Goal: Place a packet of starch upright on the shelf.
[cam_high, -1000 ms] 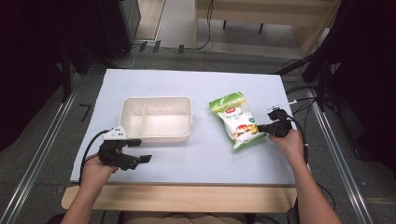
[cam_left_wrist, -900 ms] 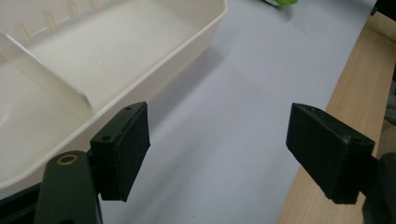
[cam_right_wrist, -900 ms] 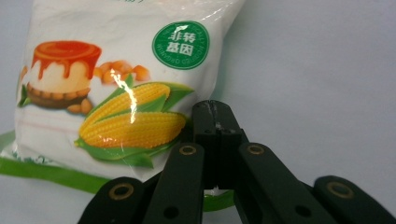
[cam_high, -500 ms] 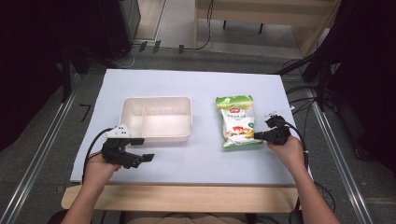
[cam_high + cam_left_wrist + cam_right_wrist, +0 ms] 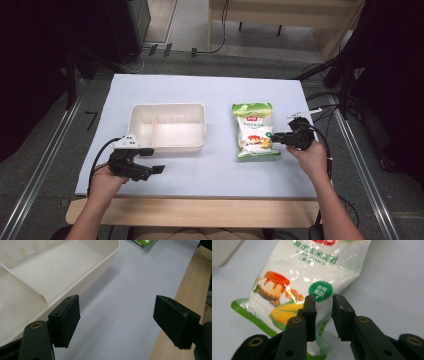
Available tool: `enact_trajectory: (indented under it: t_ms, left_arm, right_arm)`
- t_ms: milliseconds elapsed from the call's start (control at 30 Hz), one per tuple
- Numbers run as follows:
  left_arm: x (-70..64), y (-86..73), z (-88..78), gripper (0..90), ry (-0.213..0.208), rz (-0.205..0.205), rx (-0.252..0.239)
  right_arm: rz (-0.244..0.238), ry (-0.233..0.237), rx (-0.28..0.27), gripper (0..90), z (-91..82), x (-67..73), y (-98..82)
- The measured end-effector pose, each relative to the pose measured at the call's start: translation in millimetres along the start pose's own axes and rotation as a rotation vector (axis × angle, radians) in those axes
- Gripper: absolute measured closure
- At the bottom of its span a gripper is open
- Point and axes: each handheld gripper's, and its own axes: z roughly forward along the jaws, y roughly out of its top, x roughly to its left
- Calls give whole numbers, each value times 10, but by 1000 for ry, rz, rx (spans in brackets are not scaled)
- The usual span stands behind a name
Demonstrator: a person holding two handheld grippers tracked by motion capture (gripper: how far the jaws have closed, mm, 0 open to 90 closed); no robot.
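Your right gripper (image 5: 322, 298) has just been opening, its jaws now narrowly apart around a fold of the bag's (image 5: 254, 130) edge, a detail the high view blurs. That view shows the bag lying flat on the table (image 5: 210, 170), right of the tray (image 5: 167, 127). Your left gripper (image 5: 116, 320) gapes wide and empty beside the tray, with bare table ahead near the front edge.

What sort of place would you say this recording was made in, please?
Probably a lab recording station, not a kitchen: a table under a plain white mat, metal rails along the floor, and loose cables beside the table.
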Motion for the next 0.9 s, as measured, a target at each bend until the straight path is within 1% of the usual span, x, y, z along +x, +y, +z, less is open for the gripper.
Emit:
enact_trajectory:
  t_ms: [67,100,133,167,233,333,400,433,533,600,700,767,833,867,900]
  left_arm:
    - [-4,-7,-11,223,2,0,1]
    - [-12,-22,-20,223,6,-3,-1]
    - [-12,-22,-20,223,6,-3,-1]
    - [-18,-39,-35,223,8,-5,2]
    - [-24,-54,-54,223,17,-4,7]
    - [-34,-81,-78,223,21,-10,4]
    - [-41,-102,-93,223,26,-15,4]
    - [-40,-112,-103,223,22,-15,4]
    - [-51,-140,-129,223,31,-26,-1]
    - [-53,-156,-142,222,33,-29,-2]
    - [-67,-181,-174,214,38,-49,-6]
    - [-80,-201,-187,214,43,-48,-5]
    - [-82,-209,-193,214,45,-46,-1]
    - [-87,-221,-204,214,50,-51,2]
    - [-93,-230,-205,214,46,-60,-5]
  right_arm:
    - [7,7,-4,677,10,1,18]
    - [-3,3,-21,628,27,14,51]
    - [-3,3,-21,628,27,14,51]
    - [-1,5,-33,595,42,23,91]
    - [-3,-4,-41,560,66,31,129]
    - [-8,-22,-38,521,118,28,185]
    - [-11,-23,-40,513,155,16,219]
    - [-5,-29,-38,510,172,13,237]
    - [-1,-34,-40,500,218,-13,288]
    - [5,-34,-35,493,253,-41,330]
    - [16,-41,-22,491,295,-74,368]
    - [23,-46,-20,484,314,-100,389]
    - [26,-51,-24,481,325,-116,401]
    - [37,-47,-32,482,350,-153,433]
    - [45,-47,-45,481,357,-163,444]
